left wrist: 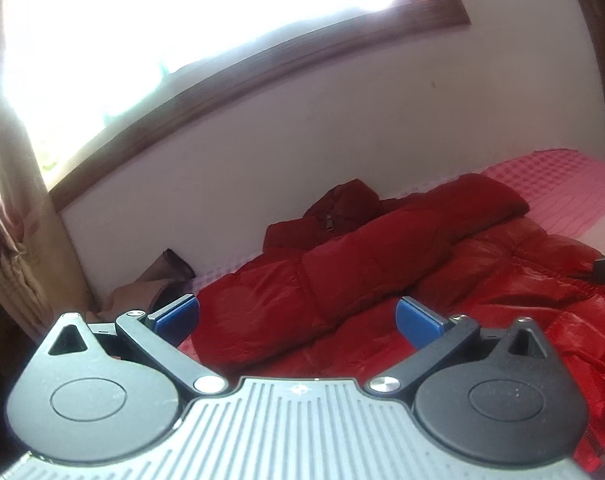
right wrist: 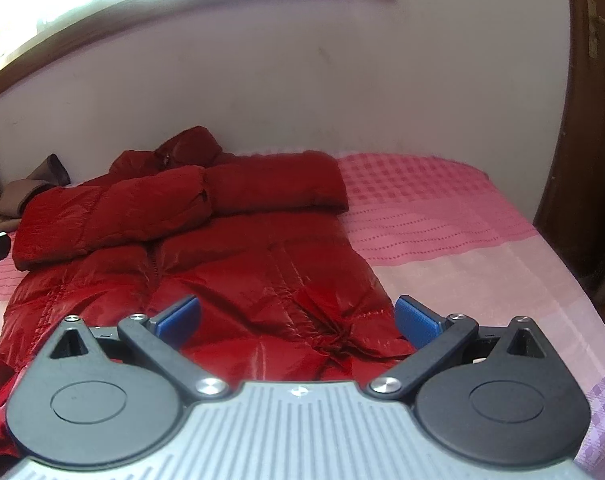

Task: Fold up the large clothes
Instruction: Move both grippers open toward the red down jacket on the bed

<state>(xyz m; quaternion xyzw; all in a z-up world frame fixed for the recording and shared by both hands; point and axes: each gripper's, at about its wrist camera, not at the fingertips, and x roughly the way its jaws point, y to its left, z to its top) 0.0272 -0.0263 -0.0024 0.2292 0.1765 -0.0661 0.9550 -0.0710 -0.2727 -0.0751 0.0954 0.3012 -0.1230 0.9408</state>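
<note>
Spread wide and empty, left gripper (left wrist: 297, 316) over a folded sleeve of the red puffer jacket (left wrist: 382, 264). Likewise splayed with nothing between its blue pads (right wrist: 416, 320), right gripper (right wrist: 297, 316) above the jacket's crumpled hem. Lying front up on the pink bedspread (right wrist: 442, 216), both sleeves crossed over the chest, hood against the white wall (right wrist: 302, 80). Beige garment (right wrist: 18, 196) bunched beside the shoulder.

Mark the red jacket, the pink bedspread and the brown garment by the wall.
red jacket (right wrist: 262, 264): right wrist view, front panel.
pink bedspread (right wrist: 422, 200): right wrist view, bare checked part.
brown garment (right wrist: 26, 192): right wrist view, crumpled fabric.
</note>
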